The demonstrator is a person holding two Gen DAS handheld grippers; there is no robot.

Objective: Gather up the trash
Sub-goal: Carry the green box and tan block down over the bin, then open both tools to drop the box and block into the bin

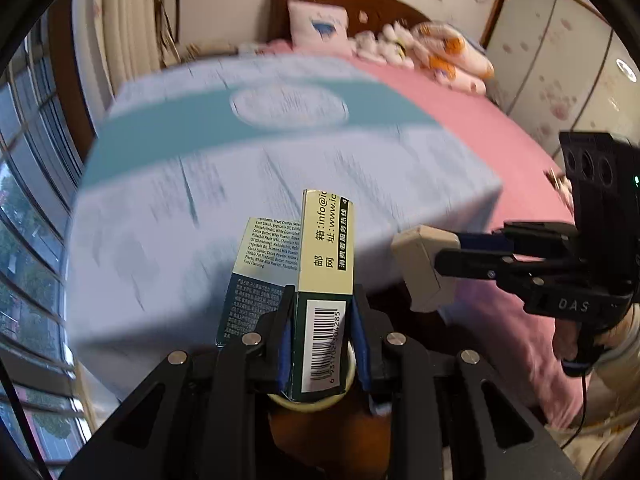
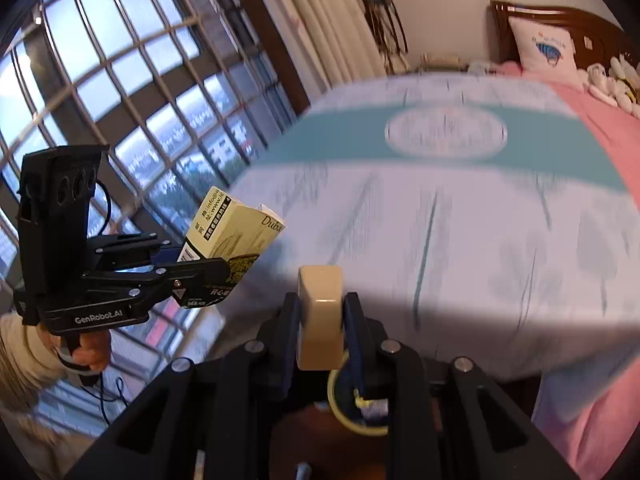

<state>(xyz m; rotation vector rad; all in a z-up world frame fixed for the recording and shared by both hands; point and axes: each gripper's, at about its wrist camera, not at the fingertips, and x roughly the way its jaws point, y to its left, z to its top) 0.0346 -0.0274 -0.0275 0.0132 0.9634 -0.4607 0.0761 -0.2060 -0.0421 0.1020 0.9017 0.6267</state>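
My left gripper (image 1: 321,312) is shut on a green and cream carton (image 1: 326,280) with a barcode and an open flap; the same carton (image 2: 230,242) shows in the right wrist view, clamped in the left gripper (image 2: 212,276) in front of the window. My right gripper (image 2: 321,316) is shut on a small beige box (image 2: 320,316); in the left wrist view that beige box (image 1: 424,272) sticks out of the right gripper (image 1: 440,264) at the right. Both are held in the air at the foot of a bed (image 1: 280,168).
The bed (image 2: 460,220) has a pale blue cover with a teal band and a pink sheet (image 1: 480,132); pillows and soft toys (image 1: 420,52) lie at its head. A barred window (image 2: 120,100) and curtain (image 2: 320,20) stand left. Wardrobe doors (image 1: 560,60) are right. A hand (image 2: 88,352) grips the left handle.
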